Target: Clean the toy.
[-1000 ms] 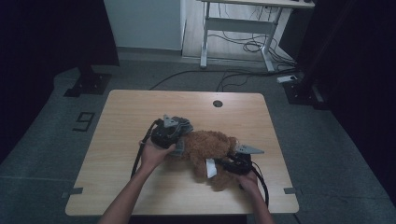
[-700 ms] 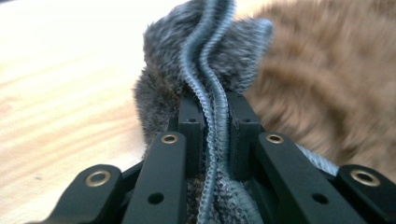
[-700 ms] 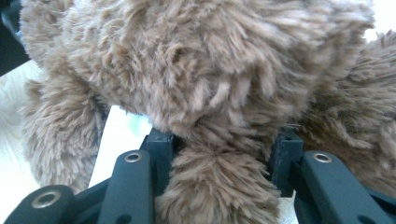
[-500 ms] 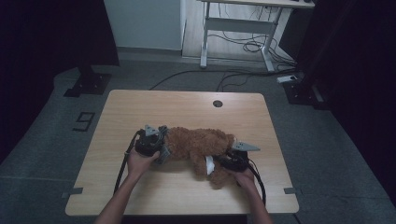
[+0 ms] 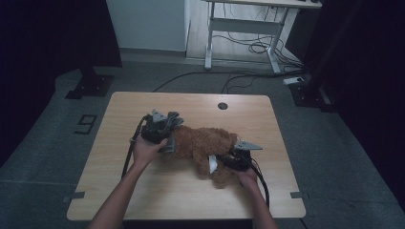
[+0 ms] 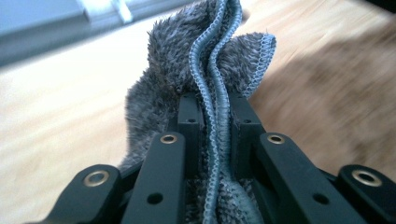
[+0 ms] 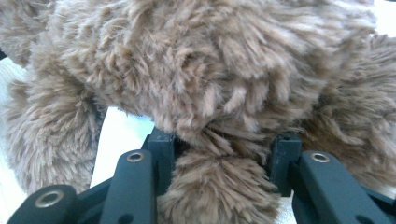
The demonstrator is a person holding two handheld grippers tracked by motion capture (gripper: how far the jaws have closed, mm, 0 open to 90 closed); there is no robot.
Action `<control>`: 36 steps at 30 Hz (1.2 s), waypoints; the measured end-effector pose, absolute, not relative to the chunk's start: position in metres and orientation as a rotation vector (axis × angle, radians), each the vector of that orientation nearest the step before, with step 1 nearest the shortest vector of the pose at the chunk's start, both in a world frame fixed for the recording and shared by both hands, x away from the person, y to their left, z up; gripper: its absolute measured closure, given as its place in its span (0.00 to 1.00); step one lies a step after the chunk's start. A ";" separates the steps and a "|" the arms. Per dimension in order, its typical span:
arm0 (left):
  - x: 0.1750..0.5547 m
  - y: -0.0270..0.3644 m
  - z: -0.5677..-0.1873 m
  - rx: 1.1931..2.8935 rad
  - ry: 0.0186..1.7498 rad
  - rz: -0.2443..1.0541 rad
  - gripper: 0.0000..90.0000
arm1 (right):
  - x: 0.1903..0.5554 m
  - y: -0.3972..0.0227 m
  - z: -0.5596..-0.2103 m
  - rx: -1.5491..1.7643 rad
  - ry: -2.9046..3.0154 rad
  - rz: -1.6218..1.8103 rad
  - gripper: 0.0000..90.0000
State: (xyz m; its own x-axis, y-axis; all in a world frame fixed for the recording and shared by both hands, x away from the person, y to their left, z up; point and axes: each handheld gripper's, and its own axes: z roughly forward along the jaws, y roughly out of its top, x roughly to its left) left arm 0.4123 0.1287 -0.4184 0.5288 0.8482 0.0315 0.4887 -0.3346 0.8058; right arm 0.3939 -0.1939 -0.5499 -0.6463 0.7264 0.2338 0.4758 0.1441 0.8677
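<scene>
A brown plush toy (image 5: 203, 145) lies across the middle of the wooden table (image 5: 119, 191). My left gripper (image 5: 165, 129) sits at the toy's left end, shut on a folded grey towel (image 6: 205, 65) whose stitched edges run up between the jaws; the towel (image 5: 173, 119) bunches above the gripper. My right gripper (image 5: 224, 162) is at the toy's lower right, shut on a furry limb of the plush toy (image 7: 219, 182), with fur bulging between and above the jaws. A white tag (image 5: 213, 163) hangs from the toy near that gripper.
A round hole (image 5: 222, 106) sits near the table's far edge. Behind the table stand a white desk frame (image 5: 239, 28) and cables on the floor (image 5: 248, 47). A black stand base (image 5: 88, 86) is at far left. Bare wood lies along the table's front and left.
My left gripper with the grey towel swung out to the left and has come back right and away from me, against the toy's left end. The right gripper and toy have stayed put.
</scene>
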 end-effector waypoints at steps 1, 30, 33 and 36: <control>0.413 0.122 -0.414 1.994 1.071 0.580 0.86 | 0.393 -0.194 -0.550 1.170 2.176 1.503 0.62; 0.375 0.108 -0.463 2.045 1.006 0.468 0.87 | 0.372 -0.221 -0.498 1.244 2.048 1.586 0.15; 0.369 0.110 -0.465 2.042 0.998 0.475 0.87 | 0.375 -0.218 -0.485 1.233 2.019 1.644 0.15; 0.366 0.112 -0.465 2.050 0.985 0.482 0.87 | 0.386 -0.212 -0.470 1.242 1.995 1.648 0.15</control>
State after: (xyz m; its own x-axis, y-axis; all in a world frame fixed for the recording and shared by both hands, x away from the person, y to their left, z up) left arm 0.3655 0.1116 -0.4655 0.6250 0.7806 -0.0006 0.4784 -0.3825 0.7905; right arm 0.3858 -0.2123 -0.4695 -0.5960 0.7442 0.3016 0.4367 -0.0148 0.8995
